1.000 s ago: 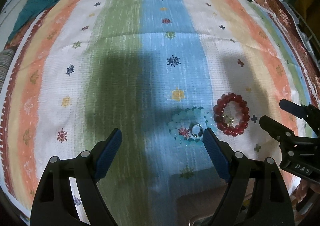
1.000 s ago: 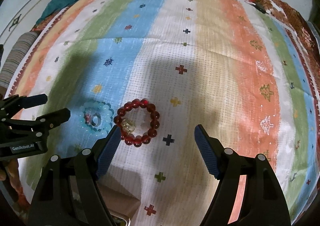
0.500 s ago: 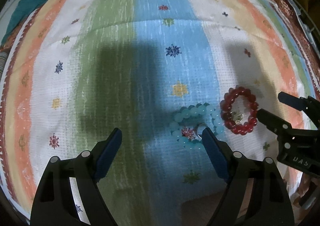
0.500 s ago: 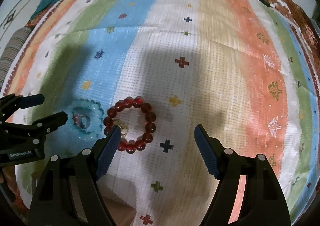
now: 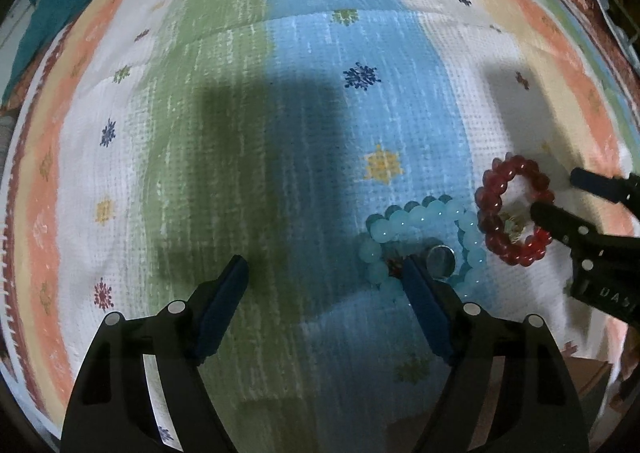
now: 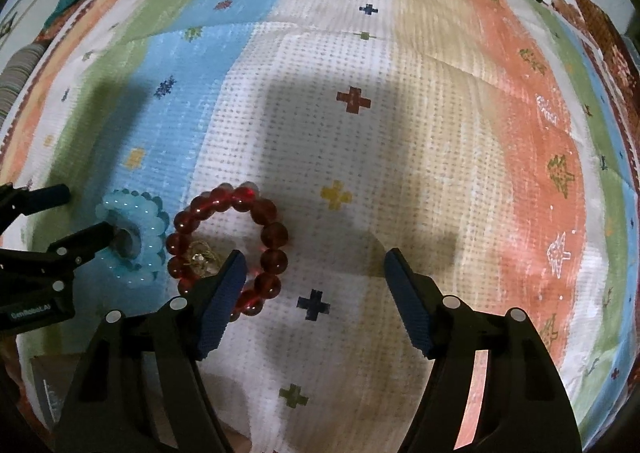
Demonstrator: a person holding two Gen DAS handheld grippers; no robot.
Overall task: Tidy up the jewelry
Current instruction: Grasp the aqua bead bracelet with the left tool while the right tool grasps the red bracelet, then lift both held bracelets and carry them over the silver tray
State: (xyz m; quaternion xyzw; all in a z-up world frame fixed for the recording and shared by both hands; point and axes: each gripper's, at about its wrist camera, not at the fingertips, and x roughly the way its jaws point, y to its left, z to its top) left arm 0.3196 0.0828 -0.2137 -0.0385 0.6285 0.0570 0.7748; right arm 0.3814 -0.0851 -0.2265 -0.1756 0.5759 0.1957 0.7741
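Left gripper (image 5: pixel 324 269) jaws spread wide, nothing between them; its right finger tip sits inside the pale blue bead bracelet (image 5: pixel 424 241), right beside the small silver ring (image 5: pixel 440 259) lying in that loop. Right gripper (image 6: pixel 312 265) also gaping, empty; its left finger tip lies over the near rim of the dark red bead bracelet (image 6: pixel 228 241), with the small gold-coloured trinket (image 6: pixel 202 257) inside that loop just beside the pad. The two bracelets lie side by side, touching or nearly so, blue one on the blue stripe, red one on the white stripe. Everything rests on the striped woven cloth with small cross and star motifs (image 6: pixel 420 133), flat apart from one crease across it farther out. Beyond the bracelets the cloth runs bare and wide toward the far side, lots of room forward and to the right of the red loop. Near edge of the cloth drops off close behind the grippers. Far edge has a brown patterned border (image 6: pixel 600 25); a teal fabric piece (image 5: pixel 56 1) lies past the far left corner.
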